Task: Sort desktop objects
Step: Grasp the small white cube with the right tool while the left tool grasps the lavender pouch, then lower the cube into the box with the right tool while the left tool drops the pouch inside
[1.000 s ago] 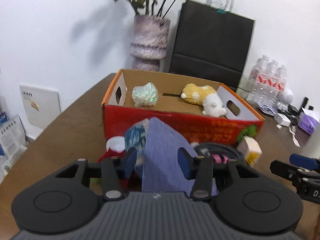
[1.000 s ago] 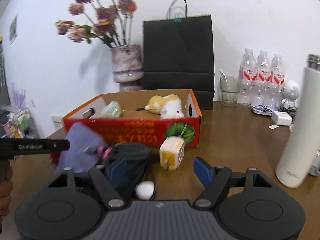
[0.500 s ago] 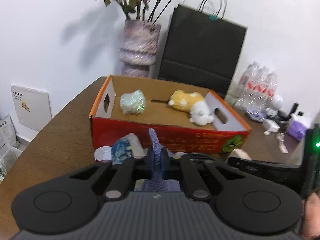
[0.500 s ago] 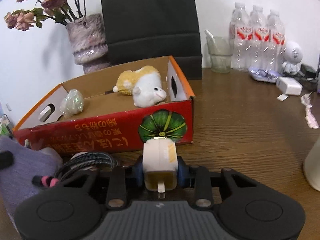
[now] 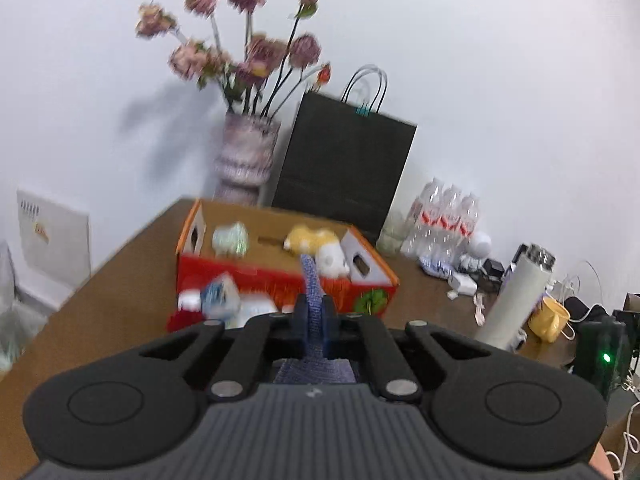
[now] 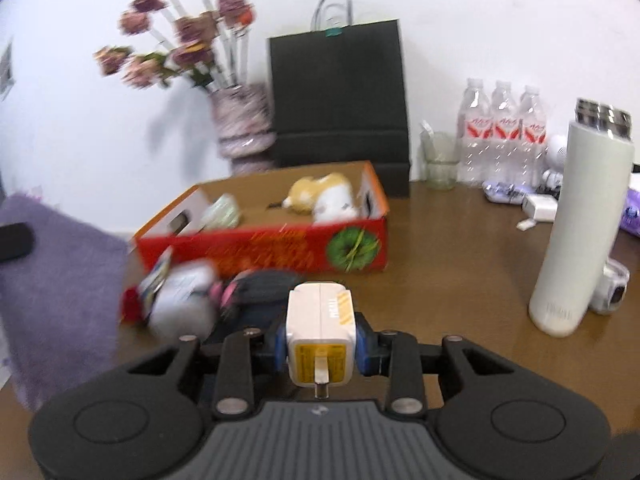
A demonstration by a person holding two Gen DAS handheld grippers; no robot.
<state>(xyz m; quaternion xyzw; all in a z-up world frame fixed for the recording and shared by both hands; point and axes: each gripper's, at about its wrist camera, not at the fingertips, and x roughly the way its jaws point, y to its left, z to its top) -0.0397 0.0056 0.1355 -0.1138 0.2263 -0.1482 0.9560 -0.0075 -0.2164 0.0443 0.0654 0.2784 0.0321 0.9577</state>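
Observation:
My left gripper (image 5: 313, 314) is shut on a purple cloth (image 5: 313, 292) and holds it raised above the table; the cloth also hangs at the left of the right wrist view (image 6: 56, 280). My right gripper (image 6: 320, 334) is shut on a white charger block (image 6: 320, 334) with a yellow label, lifted above the table. A red and orange cardboard box (image 6: 280, 248) stands ahead, with a yellow and white plush toy (image 6: 320, 198) and a pale green object (image 6: 222, 214) inside. In front of the box lie a coiled dark cable (image 6: 260, 292) and a small pile of soft items (image 6: 176, 300).
A tall white flask (image 6: 576, 224) stands upright at the right. Water bottles (image 6: 504, 136), a glass (image 6: 438, 160), a black paper bag (image 6: 340, 92) and a flower vase (image 6: 244, 128) line the back wall. Small gadgets and cables lie at the far right.
Both grippers have risen from the table with their objects. The left gripper lifted the purple cloth higher; the right gripper raised the charger block and pulled back. Both views are blurred by motion.

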